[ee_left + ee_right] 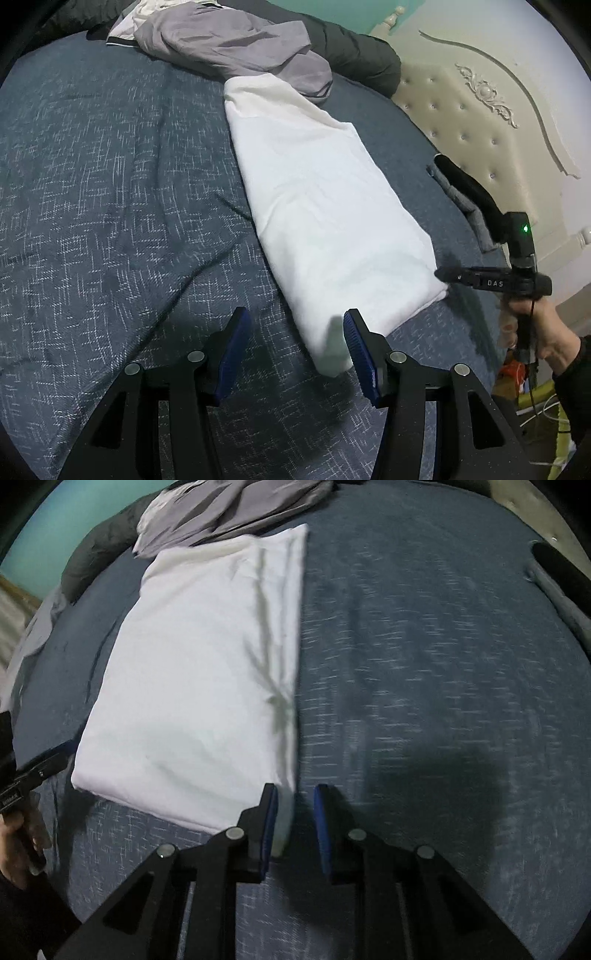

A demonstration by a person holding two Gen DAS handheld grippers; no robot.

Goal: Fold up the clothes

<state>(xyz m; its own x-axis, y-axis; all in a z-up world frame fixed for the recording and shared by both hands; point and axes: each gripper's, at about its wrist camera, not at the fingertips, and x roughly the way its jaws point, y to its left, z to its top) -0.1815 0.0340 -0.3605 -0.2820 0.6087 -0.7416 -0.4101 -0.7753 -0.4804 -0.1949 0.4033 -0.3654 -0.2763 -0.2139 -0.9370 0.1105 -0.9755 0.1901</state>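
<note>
A white garment (317,206), folded into a long rectangle, lies flat on the dark blue bedspread (110,184). My left gripper (297,332) is open at its near end, and the garment's near corner lies between the fingers, close to the right pad (356,347). My right gripper (445,276), held by a hand (543,332), has its tips at the other near corner. In the right wrist view the white garment (195,686) fills the left half. That corner sits between the narrowly open jaws of the right gripper (295,812), against the left pad (271,819).
Crumpled grey clothes (229,44) and a dark padded jacket (362,59) lie at the bed's far end, the grey pile (240,509) touching the white garment's far end. A cream tufted headboard (480,122) borders the right side, with small grey and black items (461,192) beside it.
</note>
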